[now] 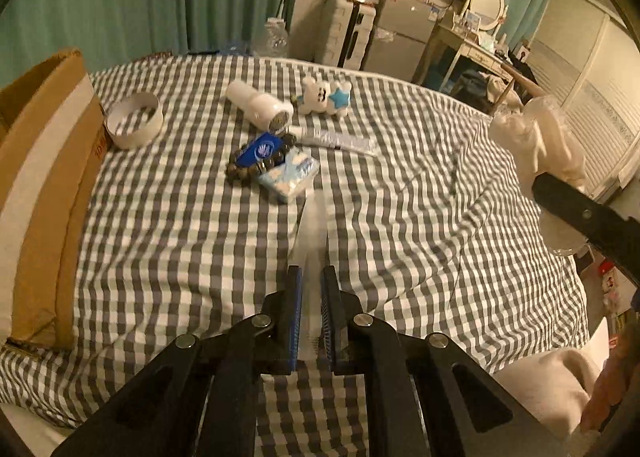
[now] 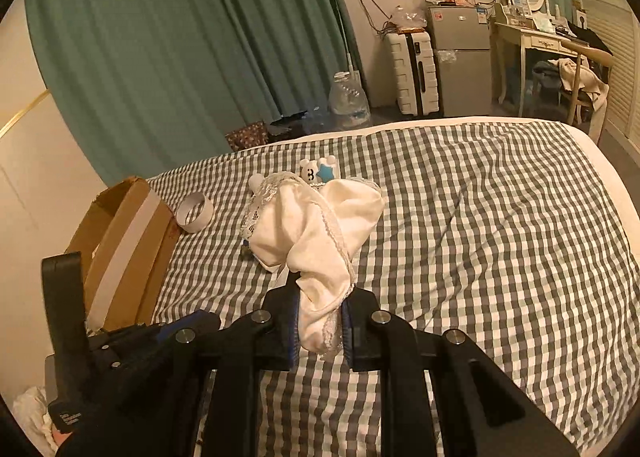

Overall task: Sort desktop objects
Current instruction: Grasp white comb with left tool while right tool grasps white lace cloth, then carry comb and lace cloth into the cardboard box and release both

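My left gripper point(image 1: 311, 277) is shut on a clear plastic piece point(image 1: 310, 233) that sticks forward above the checked bed point(image 1: 180, 249). Ahead lie a blue card on a bead bracelet point(image 1: 260, 155), a tissue pack point(image 1: 289, 176), a white bottle on its side point(image 1: 260, 105), a clear tube point(image 1: 340, 141) and a white bear toy with a blue star point(image 1: 326, 95). My right gripper point(image 2: 320, 297) is shut on a cream lace-trimmed cloth point(image 2: 316, 233), held above the bed; the cloth also shows in the left wrist view point(image 1: 540, 145). It hides most of the items.
An open cardboard box point(image 1: 44, 185) stands at the bed's left edge, also in the right wrist view point(image 2: 124, 241). A white tape roll point(image 1: 134, 119) lies beside it. A water jug point(image 2: 348, 99), suitcase and fridge stand beyond the bed.
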`<state>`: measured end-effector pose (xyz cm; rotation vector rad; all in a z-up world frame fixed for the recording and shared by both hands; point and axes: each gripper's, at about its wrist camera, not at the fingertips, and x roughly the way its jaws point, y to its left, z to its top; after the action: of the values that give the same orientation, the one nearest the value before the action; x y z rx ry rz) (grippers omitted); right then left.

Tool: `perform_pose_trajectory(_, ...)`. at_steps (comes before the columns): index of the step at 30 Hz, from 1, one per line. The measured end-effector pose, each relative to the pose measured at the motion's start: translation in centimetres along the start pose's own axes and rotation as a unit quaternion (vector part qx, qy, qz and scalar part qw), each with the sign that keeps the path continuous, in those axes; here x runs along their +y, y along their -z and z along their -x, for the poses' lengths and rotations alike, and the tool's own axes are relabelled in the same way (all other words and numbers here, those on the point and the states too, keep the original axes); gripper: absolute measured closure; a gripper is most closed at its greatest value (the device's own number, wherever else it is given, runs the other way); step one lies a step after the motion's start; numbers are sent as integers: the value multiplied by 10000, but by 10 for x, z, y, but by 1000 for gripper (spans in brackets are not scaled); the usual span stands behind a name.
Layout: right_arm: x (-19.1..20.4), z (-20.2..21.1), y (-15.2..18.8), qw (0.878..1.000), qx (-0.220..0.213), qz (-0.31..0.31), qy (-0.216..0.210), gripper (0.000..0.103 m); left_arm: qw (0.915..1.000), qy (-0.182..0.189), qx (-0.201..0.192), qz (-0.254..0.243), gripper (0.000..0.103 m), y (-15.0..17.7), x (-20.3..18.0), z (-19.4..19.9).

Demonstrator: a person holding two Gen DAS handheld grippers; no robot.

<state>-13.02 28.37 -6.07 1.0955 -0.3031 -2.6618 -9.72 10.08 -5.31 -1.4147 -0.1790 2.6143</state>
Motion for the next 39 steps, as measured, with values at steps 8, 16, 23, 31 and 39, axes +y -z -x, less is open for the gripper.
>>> perform_pose_trajectory(8,-12,-18,6,9997,129,-171,-80,87,9994,-19,334,-28,54,1,0,-41)
perform_pose_trajectory(16,-16,-39,8,9994,293,-122,-129,87,9961,48,869,118,51,-1,8,-95)
perform_pose_trajectory(23,-18,-40,4,9996,219,-155,-127,87,9966,313,742,-151,75,-3,-1,-96)
perform_pose_trajectory(31,-12,-27,2,9998,160,-97,-35,87,9962,747,412,-147,76,-6,-8,-65)
perform_pose_trajectory(39,32,13,-14,9996,-167,191,-110,87,9946,964,-385,-83,76,-34,3,16)
